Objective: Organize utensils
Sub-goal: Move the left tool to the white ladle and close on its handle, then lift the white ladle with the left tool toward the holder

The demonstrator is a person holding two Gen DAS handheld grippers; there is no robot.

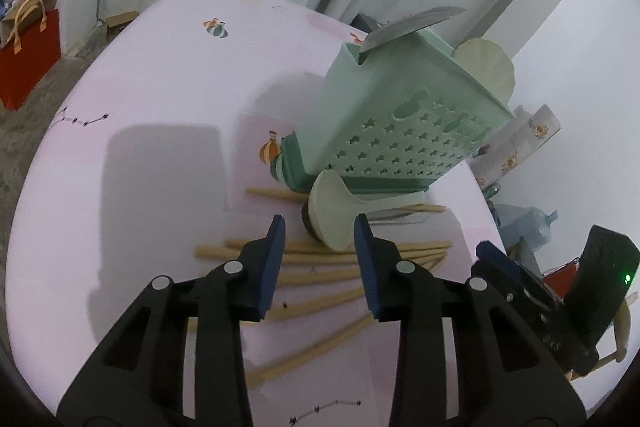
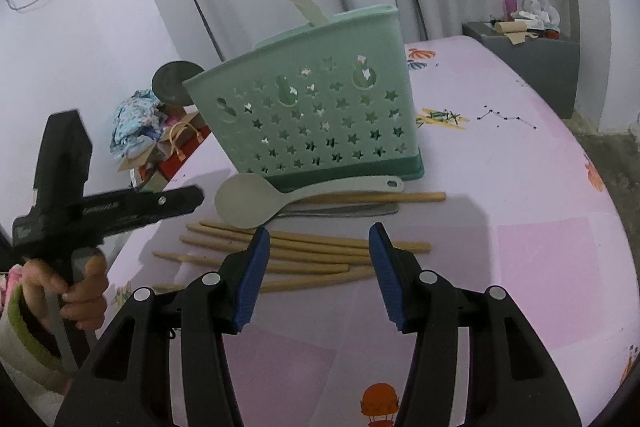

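One green holder, one knife blade poking from its top, one pale spoon and several loose chopsticks under left gripper, jaws apart, gripping nothing.
Seven-odd chopsticks, one spoon before holder; right gripper spread, empty.

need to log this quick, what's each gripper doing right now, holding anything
left gripper: open, holding nothing, above the chopsticks.
right gripper: open, holding nothing, also over the chopsticks.
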